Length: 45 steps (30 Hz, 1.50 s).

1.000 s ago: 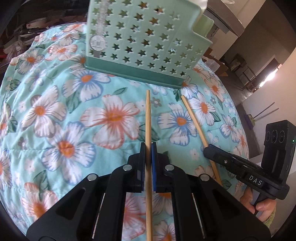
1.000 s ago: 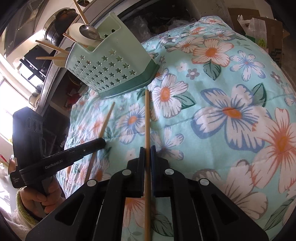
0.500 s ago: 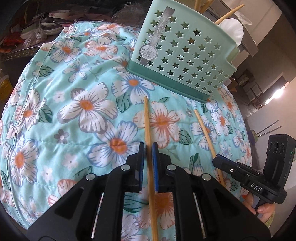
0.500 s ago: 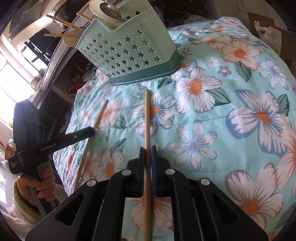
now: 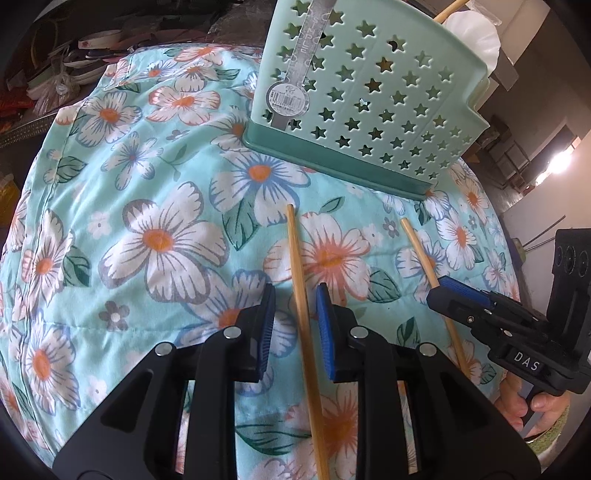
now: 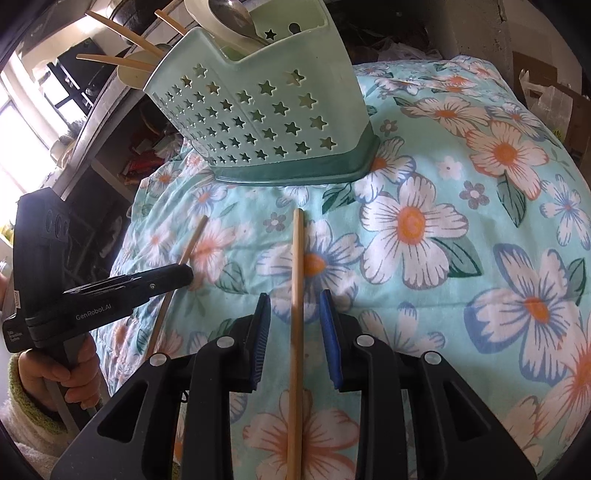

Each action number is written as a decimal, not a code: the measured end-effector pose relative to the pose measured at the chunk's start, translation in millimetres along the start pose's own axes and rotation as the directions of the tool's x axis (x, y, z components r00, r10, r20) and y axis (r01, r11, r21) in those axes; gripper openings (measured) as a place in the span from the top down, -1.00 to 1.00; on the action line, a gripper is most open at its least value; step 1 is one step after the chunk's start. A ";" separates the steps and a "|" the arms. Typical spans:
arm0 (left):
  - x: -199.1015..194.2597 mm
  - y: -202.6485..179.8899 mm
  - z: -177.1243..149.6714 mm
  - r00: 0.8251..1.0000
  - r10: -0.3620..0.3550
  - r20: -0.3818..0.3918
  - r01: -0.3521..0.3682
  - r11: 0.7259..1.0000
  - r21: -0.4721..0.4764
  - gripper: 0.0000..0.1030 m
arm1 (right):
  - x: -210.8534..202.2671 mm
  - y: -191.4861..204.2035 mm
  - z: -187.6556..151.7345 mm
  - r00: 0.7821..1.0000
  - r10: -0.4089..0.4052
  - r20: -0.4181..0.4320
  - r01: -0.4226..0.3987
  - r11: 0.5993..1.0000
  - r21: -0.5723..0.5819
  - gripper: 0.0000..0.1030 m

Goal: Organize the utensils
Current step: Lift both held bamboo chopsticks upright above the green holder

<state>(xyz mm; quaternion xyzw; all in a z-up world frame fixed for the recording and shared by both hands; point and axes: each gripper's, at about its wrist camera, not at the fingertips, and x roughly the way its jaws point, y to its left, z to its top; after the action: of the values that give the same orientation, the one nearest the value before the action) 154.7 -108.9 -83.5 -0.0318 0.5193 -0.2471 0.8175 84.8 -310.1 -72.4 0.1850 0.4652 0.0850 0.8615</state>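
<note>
A mint-green utensil holder point(image 5: 369, 99) with star-shaped cut-outs is seen standing on a floral cloth point(image 5: 155, 236), and it serves as the landmark here. Several utensils are held in it already: a metal spoon point(image 6: 231, 16), a pale ladle-like piece and a few wooden sticks are seen poking from its top in the right wrist view.

Just in front of the holder's dark green base, two wooden chopsticks are laid on the cloth, their far tips pointed toward the holder but kept apart from it. The left chopstick point(image 5: 303, 295) is framed by the left gripper point(image 5: 293, 314), whose jaws have just been opening; a clear gap is seen on each side of the stick, so it is not clamped. The right chopstick point(image 6: 296, 295) is likewise straddled by the right gripper point(image 6: 295, 321), whose jaws have also just been opening and are parted on both sides of the stick without pressing it.

Each gripper is gripped by a hand point(image 6: 70, 373) at its handle, seen at the edge of the other's view.
</note>
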 end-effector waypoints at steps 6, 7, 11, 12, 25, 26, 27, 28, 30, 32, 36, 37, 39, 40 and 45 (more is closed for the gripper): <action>5.6 2.8 7.0 1.000 0.003 0.004 -0.003 1.000 -0.014 0.70 | 8.3 7.0 6.6 1.000 -0.021 0.002 0.021 0.999 -0.025 0.57; 5.8 3.8 8.2 1.000 0.002 0.005 -0.002 1.000 -0.018 0.72 | 9.6 6.8 8.1 1.000 -0.021 0.001 0.021 0.999 -0.024 0.61; 6.1 6.0 9.8 1.000 0.004 0.008 -0.004 1.000 -0.030 0.79 | 12.5 5.6 10.1 1.000 -0.020 -0.002 0.020 1.000 -0.015 0.73; 5.8 6.9 9.7 1.000 0.006 0.009 -0.006 1.000 -0.031 0.82 | 12.8 5.1 10.5 1.000 -0.020 -0.002 0.020 1.000 -0.013 0.78; -29.3 12.9 15.5 0.994 -0.045 0.098 0.048 0.998 -0.033 0.90 | -13.6 9.6 15.2 0.997 0.037 0.071 -0.037 0.999 -0.001 0.88; -36.1 13.2 16.3 0.992 -0.055 0.114 0.059 0.998 -0.033 0.90 | -16.4 11.3 15.5 0.996 0.042 0.077 -0.042 0.999 -0.005 0.88; -42.5 13.4 16.6 0.990 -0.064 0.126 0.069 0.997 -0.033 0.90 | -18.6 12.7 16.0 0.996 0.045 0.082 -0.045 0.999 -0.009 0.88; -48.8 13.1 16.9 0.987 -0.075 0.139 0.080 0.996 -0.032 0.90 | -21.1 14.3 16.5 0.995 0.049 0.087 -0.048 0.999 -0.012 0.88; -61.6 12.5 17.8 0.982 -0.099 0.163 0.105 0.994 -0.031 0.90 | -27.0 17.4 17.7 0.993 0.061 0.101 -0.059 0.998 -0.015 0.88; -75.4 13.3 18.4 0.975 -0.118 0.189 0.125 0.992 -0.026 0.90 | -33.3 22.0 18.1 0.991 0.072 0.115 -0.070 0.997 -0.020 0.88; -95.3 10.8 20.5 0.963 -0.139 0.232 0.146 0.989 -0.013 0.90 | -48.8 30.0 19.6 0.985 0.087 0.150 -0.082 0.996 -0.038 0.88; -100.3 10.9 20.1 0.959 -0.142 0.244 0.149 0.989 -0.010 0.90 | -52.7 31.2 19.8 0.983 0.090 0.158 -0.085 0.996 -0.041 0.88; -108.7 11.6 21.3 0.952 -0.149 0.266 0.155 0.988 -0.005 0.90 | -60.3 31.9 20.1 0.980 0.096 0.175 -0.090 0.995 -0.046 0.88; -113.6 11.9 21.5 0.949 -0.154 0.275 0.161 0.987 -0.004 0.90 | -63.4 31.2 20.2 0.978 0.099 0.183 -0.092 0.995 -0.047 0.88; -145.6 7.3 27.5 0.917 -0.192 0.350 0.199 0.980 0.017 0.90 | -78.4 22.2 19.3 0.972 0.095 0.216 -0.089 0.995 -0.039 0.88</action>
<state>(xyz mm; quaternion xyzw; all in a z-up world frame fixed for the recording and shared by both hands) 131.9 -44.5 48.2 -0.1347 0.3622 -0.3130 0.8676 58.1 -319.3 6.5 0.2022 0.3577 0.1107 0.9049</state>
